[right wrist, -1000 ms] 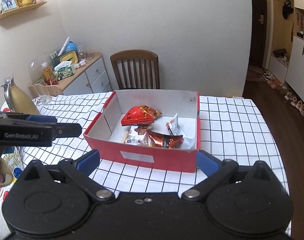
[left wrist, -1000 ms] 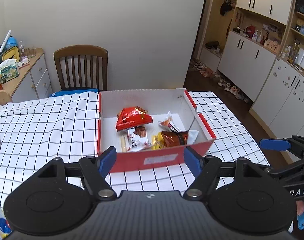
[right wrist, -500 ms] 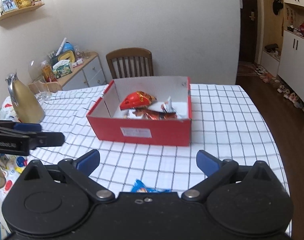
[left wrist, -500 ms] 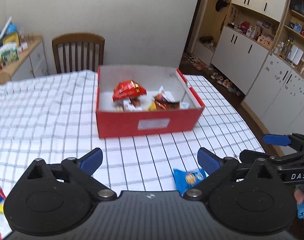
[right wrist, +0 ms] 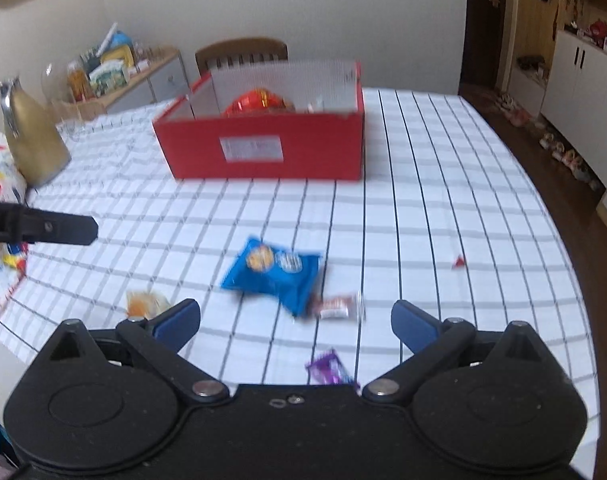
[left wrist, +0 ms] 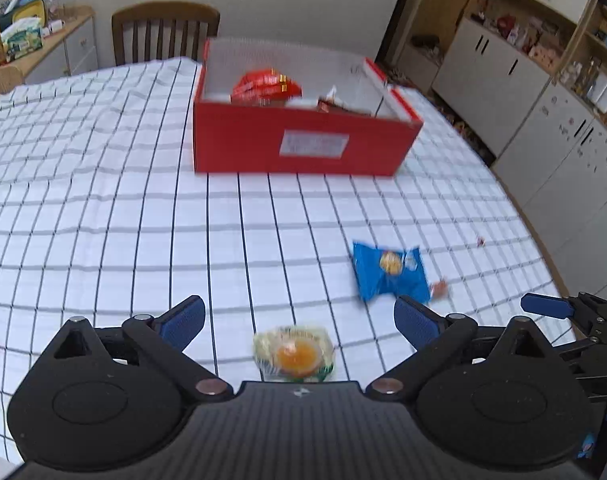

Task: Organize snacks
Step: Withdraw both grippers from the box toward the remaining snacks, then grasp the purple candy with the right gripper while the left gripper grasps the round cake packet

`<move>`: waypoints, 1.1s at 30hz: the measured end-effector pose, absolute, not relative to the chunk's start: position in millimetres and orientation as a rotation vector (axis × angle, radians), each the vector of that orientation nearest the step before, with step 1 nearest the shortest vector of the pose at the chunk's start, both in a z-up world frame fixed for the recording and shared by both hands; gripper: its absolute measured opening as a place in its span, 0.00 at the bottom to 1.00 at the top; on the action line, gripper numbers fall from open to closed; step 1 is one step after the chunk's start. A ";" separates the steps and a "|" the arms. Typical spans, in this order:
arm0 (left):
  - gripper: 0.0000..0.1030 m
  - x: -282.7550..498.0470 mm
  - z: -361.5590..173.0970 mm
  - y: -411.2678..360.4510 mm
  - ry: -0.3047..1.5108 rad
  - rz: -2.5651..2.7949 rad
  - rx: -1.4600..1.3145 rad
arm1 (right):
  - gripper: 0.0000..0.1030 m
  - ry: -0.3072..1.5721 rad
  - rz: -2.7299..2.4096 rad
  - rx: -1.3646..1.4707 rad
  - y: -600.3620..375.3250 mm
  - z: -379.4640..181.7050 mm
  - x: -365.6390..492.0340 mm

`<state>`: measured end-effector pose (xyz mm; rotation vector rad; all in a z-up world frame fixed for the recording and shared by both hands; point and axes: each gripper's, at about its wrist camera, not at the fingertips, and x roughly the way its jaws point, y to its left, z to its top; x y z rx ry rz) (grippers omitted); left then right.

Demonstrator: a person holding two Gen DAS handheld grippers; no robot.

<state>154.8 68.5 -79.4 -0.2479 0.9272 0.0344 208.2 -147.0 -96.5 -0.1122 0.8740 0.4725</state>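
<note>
Left wrist view: left tool point(left wrist: 299, 322) spread wide, gripping nothing, hovering over a clear-wrapped orange snack point(left wrist: 294, 354) on the checked table point(left wrist: 103, 216). Right tool point(right wrist: 295, 320) equally wide and empty. Blue snack bag point(right wrist: 272, 274) lies well in front of the red box point(right wrist: 263, 148), a small wrapped candy point(right wrist: 337, 306) touching its near corner, a purple packet point(right wrist: 329, 370) nearer.

Glossy blue packet point(right wrist: 272, 273); matt cardboard box point(right wrist: 263, 152).
</note>
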 end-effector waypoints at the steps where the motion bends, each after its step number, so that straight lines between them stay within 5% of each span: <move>1: 0.98 154.4 -84.7 67.2 0.938 0.036 -0.250 | 0.97 0.887 0.469 -0.114 -147.7 -102.4 206.7; 15: 0.98 158.3 -140.0 48.4 1.020 0.025 -0.182 | 0.84 0.967 0.455 -0.195 -153.0 -156.5 207.1; 29: 0.97 164.9 -156.6 48.9 1.036 0.032 -0.155 | 0.53 0.984 0.539 -0.301 -144.9 -169.7 219.0; 33: 0.77 167.3 -155.4 52.3 1.032 0.003 -0.186 | 0.46 0.977 0.539 -0.312 -146.3 -169.5 220.9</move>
